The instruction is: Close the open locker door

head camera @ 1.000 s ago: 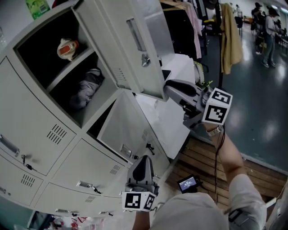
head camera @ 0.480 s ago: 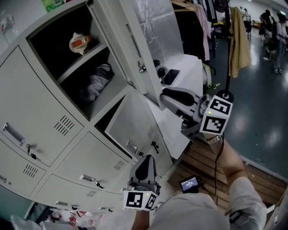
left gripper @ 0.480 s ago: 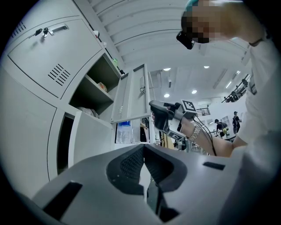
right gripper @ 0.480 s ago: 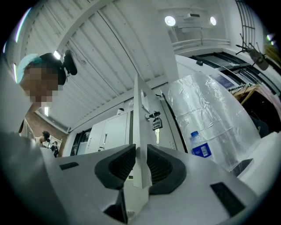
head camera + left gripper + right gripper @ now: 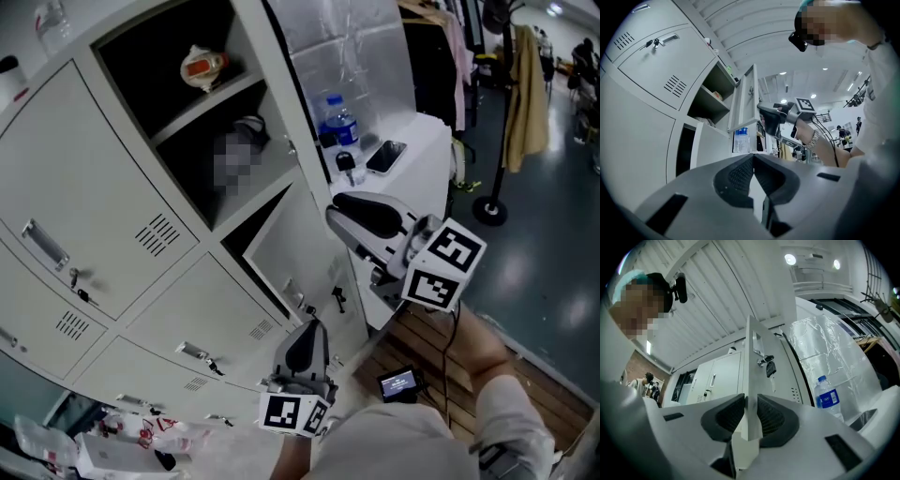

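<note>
Tongs at right (image 5: 751, 403) pinch the thin sheet-metal locker door (image 5: 751, 357); left tongs (image 5: 753, 160) clenched.

The pale grey sheet-metal locker door (image 5: 286, 103) stands open, swung well out from its upper compartment (image 5: 202, 112) and roughly square to the locker front. Its outer face carries a recessed handle, a lock with a small black-headed key (image 5: 769, 367) hanging from it, and short vent slots (image 5: 793, 391). Its free edge sits pinched in the right gripper (image 5: 751, 413).
</note>
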{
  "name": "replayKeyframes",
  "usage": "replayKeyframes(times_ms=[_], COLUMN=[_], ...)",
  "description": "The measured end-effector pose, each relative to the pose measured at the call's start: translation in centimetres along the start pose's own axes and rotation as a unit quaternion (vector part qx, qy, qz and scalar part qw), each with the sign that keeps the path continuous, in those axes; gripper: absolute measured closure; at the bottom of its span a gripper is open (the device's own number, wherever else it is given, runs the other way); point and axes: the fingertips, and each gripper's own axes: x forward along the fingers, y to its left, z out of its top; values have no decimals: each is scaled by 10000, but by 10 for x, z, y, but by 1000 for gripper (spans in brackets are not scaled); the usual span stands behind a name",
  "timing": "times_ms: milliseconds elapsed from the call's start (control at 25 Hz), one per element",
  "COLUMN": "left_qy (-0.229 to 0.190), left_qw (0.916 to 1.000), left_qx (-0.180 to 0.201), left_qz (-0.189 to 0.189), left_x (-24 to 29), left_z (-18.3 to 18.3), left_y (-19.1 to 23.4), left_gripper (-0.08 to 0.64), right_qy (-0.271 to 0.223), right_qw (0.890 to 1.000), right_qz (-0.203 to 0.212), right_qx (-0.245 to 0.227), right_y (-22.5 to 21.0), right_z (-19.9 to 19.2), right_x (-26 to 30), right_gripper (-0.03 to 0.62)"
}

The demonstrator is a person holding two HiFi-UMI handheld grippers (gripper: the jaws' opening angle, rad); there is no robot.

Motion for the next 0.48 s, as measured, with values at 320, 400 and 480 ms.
replayKeyframes(times_ms=[320, 400, 480], left_qy=[-10, -2, -11], left_qw=[9996, 9993, 9990], left_qx=[39, 15, 6], left_qz=[269, 364, 457], left_x=[-13, -17, -21], left_z=[1, 0, 1], left_y=[13, 19, 24], left_gripper=[552, 552, 552], right_qy=[153, 210, 255], right_qw=[9991, 9990, 9985], right_qz=[-18, -6, -35], right_qx=[-390, -386, -492], right_y=[19, 23, 26], right_z=[-14, -18, -22], right_x=[34, 43, 53], right_gripper=[479, 465, 456])
